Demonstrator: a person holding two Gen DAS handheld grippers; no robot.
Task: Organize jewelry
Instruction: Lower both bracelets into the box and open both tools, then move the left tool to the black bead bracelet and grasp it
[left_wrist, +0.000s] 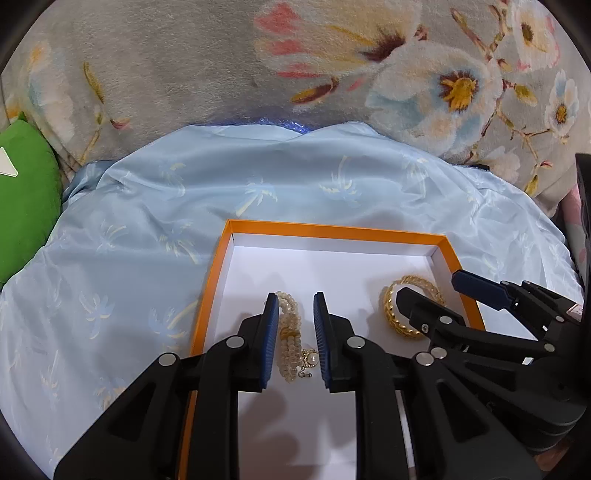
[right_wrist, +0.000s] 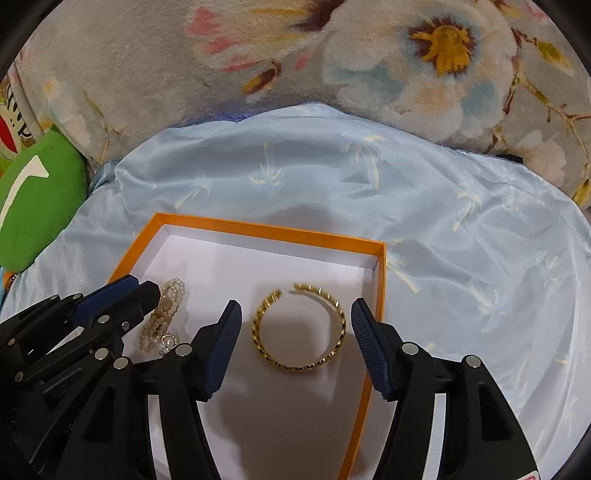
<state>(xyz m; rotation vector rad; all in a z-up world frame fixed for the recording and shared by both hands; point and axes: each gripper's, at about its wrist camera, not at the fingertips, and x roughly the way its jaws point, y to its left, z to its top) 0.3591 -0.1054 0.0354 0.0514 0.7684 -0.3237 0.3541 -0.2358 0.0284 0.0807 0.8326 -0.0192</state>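
Observation:
An orange box (left_wrist: 332, 231) with a white floor lies on light blue cloth; it also shows in the right wrist view (right_wrist: 273, 230). A pearl bracelet (left_wrist: 290, 325) lies on its floor between the open fingers of my left gripper (left_wrist: 296, 299), not gripped. A gold open bangle (right_wrist: 299, 328) lies flat in the box between the open fingers of my right gripper (right_wrist: 295, 308), untouched. In the left wrist view the bangle (left_wrist: 402, 306) sits by the right gripper (left_wrist: 430, 284). In the right wrist view the pearls (right_wrist: 164, 317) sit by the left gripper (right_wrist: 142, 284).
Light blue cloth with palm prints (left_wrist: 258, 184) covers the surface around the box. A grey floral blanket (left_wrist: 332, 55) rises behind. A green cushion (left_wrist: 26, 192) lies at the far left.

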